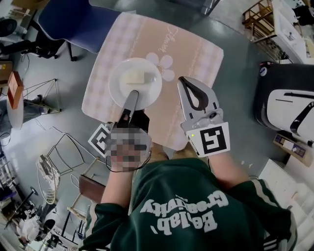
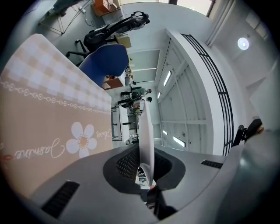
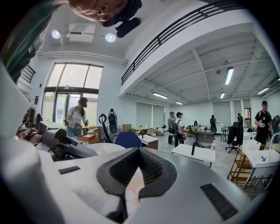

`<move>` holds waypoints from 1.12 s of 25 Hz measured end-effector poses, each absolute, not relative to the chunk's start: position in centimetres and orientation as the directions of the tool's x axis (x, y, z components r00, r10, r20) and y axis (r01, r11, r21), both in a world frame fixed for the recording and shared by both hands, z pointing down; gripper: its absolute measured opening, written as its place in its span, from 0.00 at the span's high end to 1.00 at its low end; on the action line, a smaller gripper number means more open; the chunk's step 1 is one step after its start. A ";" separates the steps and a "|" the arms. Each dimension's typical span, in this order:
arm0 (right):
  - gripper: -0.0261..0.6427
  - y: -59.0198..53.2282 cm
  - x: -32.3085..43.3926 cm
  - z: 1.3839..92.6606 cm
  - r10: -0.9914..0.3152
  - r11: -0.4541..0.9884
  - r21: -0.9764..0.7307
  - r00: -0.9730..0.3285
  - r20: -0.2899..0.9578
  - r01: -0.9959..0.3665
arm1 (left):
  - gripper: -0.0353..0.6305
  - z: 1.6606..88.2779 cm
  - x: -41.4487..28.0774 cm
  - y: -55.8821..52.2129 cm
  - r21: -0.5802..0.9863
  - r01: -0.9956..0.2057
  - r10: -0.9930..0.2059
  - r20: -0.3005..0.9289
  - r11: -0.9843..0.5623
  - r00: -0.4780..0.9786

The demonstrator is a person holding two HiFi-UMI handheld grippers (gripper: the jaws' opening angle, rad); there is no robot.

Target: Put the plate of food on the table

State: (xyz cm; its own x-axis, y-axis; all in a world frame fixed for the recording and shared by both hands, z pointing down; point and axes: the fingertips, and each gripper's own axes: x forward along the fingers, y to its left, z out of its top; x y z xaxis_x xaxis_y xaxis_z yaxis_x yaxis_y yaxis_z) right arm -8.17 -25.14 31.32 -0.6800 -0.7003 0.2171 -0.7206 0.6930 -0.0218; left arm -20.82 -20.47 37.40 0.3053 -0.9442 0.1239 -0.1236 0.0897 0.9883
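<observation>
A white plate (image 1: 135, 81) carrying a pale block of food (image 1: 133, 77) is over the middle of a small table with a pink checked cloth (image 1: 196, 54). My left gripper (image 1: 133, 94) is shut on the plate's near rim. In the left gripper view the plate (image 2: 146, 131) shows edge-on between the jaws (image 2: 143, 168), apart from the flower-printed cloth (image 2: 52, 118) at the left. My right gripper (image 1: 183, 81) hovers over the cloth just right of the plate, shut with nothing in it. In the right gripper view its jaws (image 3: 139, 152) meet at the tips.
A blue chair (image 1: 73, 22) stands at the table's far left corner. Wire racks (image 1: 54, 162) sit on the floor to the left, a black and white case (image 1: 289, 103) to the right, a wooden shelf (image 1: 260, 14) far right. Several people (image 3: 175, 127) stand among desks beyond.
</observation>
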 end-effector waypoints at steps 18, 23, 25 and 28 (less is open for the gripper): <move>0.94 -28.4 -13.1 38.2 -0.676 0.689 -0.057 -0.670 0.308 -0.722 | 0.91 46.4 -25.8 -26.1 0.981 -0.097 -0.932 0.191 0.169 0.307; 0.94 -29.2 -13.5 39.6 -0.683 0.675 -0.058 -0.653 0.326 -0.735 | 0.91 48.2 -26.8 -27.1 0.980 -0.085 -0.933 0.198 0.180 0.299; 0.94 -29.4 -13.6 40.0 -0.687 0.669 -0.060 -0.647 0.330 -0.741 | 0.91 48.8 -26.8 -27.3 0.979 -0.083 -0.931 0.201 0.184 0.304; 0.94 -29.7 -13.8 40.7 -0.688 0.664 -0.063 -0.642 0.338 -0.745 | 0.91 50.0 -26.7 -27.6 0.977 -0.079 -0.926 0.211 0.196 0.314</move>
